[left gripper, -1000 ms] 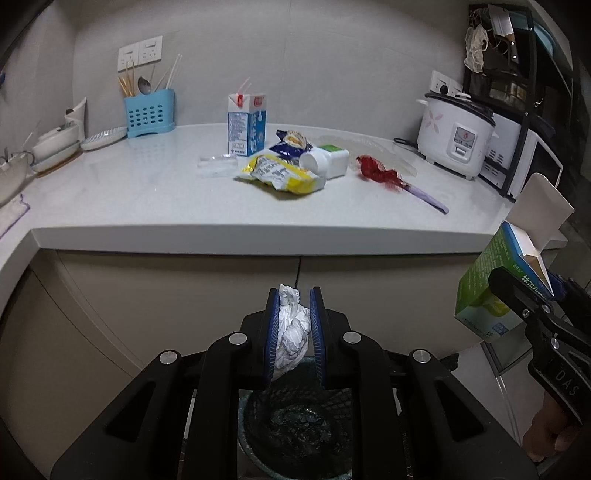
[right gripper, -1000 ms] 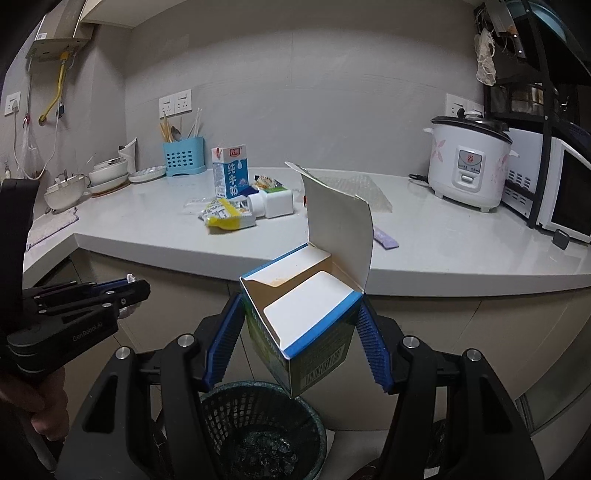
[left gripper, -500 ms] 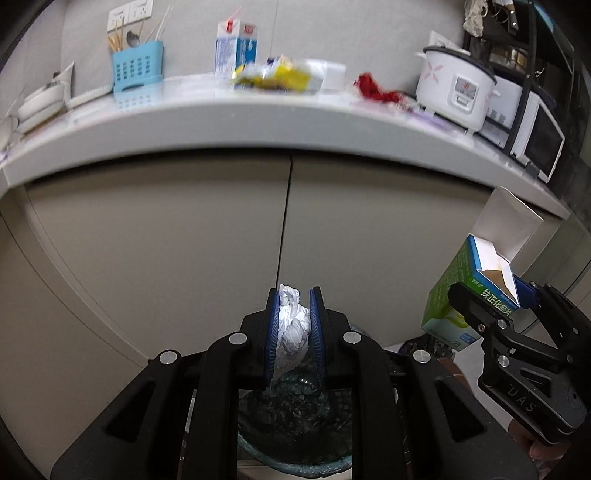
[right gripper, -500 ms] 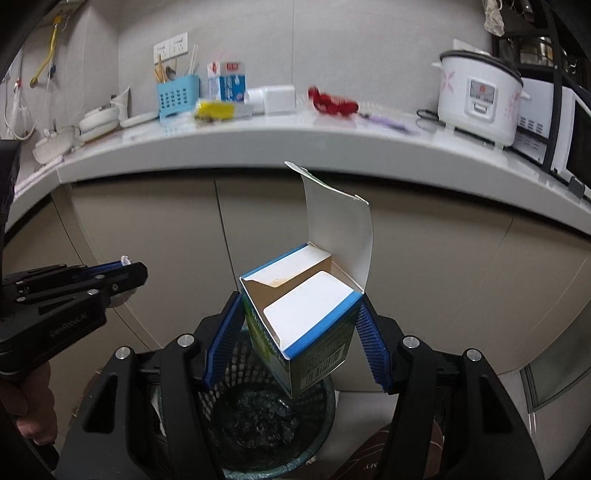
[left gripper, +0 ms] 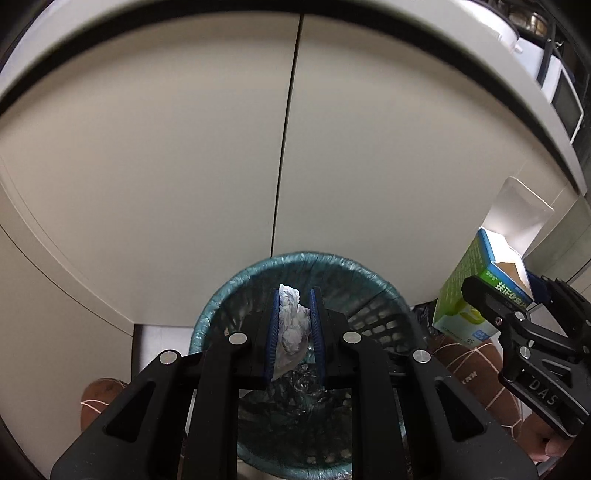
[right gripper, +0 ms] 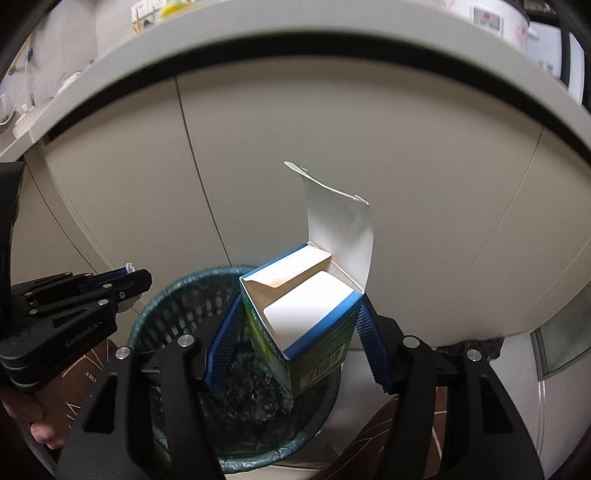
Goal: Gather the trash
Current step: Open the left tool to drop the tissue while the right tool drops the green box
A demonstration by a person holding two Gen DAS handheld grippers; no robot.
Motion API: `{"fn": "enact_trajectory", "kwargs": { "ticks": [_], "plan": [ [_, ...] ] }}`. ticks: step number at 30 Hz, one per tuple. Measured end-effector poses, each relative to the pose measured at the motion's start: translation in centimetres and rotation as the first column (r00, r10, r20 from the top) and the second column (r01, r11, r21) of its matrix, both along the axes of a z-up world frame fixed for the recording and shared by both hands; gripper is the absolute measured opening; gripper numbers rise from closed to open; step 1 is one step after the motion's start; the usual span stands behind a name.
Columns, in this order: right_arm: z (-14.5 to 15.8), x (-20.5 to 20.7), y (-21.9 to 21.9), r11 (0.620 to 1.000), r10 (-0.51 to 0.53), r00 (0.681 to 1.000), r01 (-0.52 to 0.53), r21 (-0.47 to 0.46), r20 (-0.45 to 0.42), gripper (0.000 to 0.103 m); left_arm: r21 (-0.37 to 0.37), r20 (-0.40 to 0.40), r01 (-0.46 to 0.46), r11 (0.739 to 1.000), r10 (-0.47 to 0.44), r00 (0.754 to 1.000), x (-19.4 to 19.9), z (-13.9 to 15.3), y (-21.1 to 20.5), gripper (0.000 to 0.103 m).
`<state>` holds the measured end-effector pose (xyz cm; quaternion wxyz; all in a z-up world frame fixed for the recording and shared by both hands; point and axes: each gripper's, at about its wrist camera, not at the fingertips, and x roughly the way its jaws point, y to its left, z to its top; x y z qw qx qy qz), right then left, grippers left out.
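My left gripper (left gripper: pixel 294 295) is shut on a crumpled white tissue (left gripper: pixel 291 325) and holds it over the mouth of a dark mesh trash bin (left gripper: pixel 369 295) lined with a teal bag. My right gripper (right gripper: pixel 301 314) is shut on an open green and blue carton (right gripper: pixel 306 325) with its white flap up, just above the same bin (right gripper: pixel 173 310). The carton also shows at the right of the left wrist view (left gripper: pixel 476 291). The left gripper also shows at the left of the right wrist view (right gripper: pixel 138 277).
Beige cabinet doors (left gripper: pixel 184 147) stand right behind the bin, under the overhanging white counter edge (right gripper: pixel 332 26). A rice cooker (right gripper: pixel 491 18) sits on the counter. Brown patterned floor (left gripper: pixel 476 373) surrounds the bin.
Both grippers have dropped from counter height to just above the bin, still holding the tissue and the carton. The counter top has passed out of view overhead.
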<state>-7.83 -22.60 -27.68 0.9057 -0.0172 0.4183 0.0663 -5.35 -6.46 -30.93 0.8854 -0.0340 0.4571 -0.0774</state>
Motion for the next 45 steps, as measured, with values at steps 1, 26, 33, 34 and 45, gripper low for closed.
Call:
{"fn": "enact_trajectory", "kwargs": {
  "ticks": [1, 26, 33, 34, 45],
  "plan": [
    [-0.4, 0.1, -0.1, 1.000, -0.002, 1.000, 0.002, 0.000, -0.009, 0.058, 0.005, -0.004, 0.003, 1.000, -0.003, 1.000, 0.2, -0.4, -0.1, 0.016],
    [-1.0, 0.8, -0.6, 0.999, -0.032, 0.999, 0.031, -0.025, -0.025, 0.059, 0.018, -0.020, -0.008, 1.000, 0.008, 1.000, 2.3, -3.6, -1.6, 0.073],
    [-1.9, 1.9, 0.3, 1.000, 0.000, 0.999, -0.001, -0.019, -0.043, 0.059, 0.033, 0.018, -0.073, 0.997, 0.072, 0.997, 2.1, -2.8, 1.1, 0.097],
    [-2.0, 2.0, 0.5, 1.000, 0.009, 0.999, -0.010, -0.017, -0.046, 0.059, 0.036, 0.016, -0.077, 0.996, 0.077, 0.997, 2.0, -2.6, 1.5, 0.097],
    [-2.7, 3.2, 5.2, 0.994, 0.105, 0.991, -0.106, -0.014, -0.078, 0.059, 0.085, -0.011, -0.139, 0.987, 0.141, 0.990, 1.4, -2.5, 6.8, 0.097]
  ]
}}
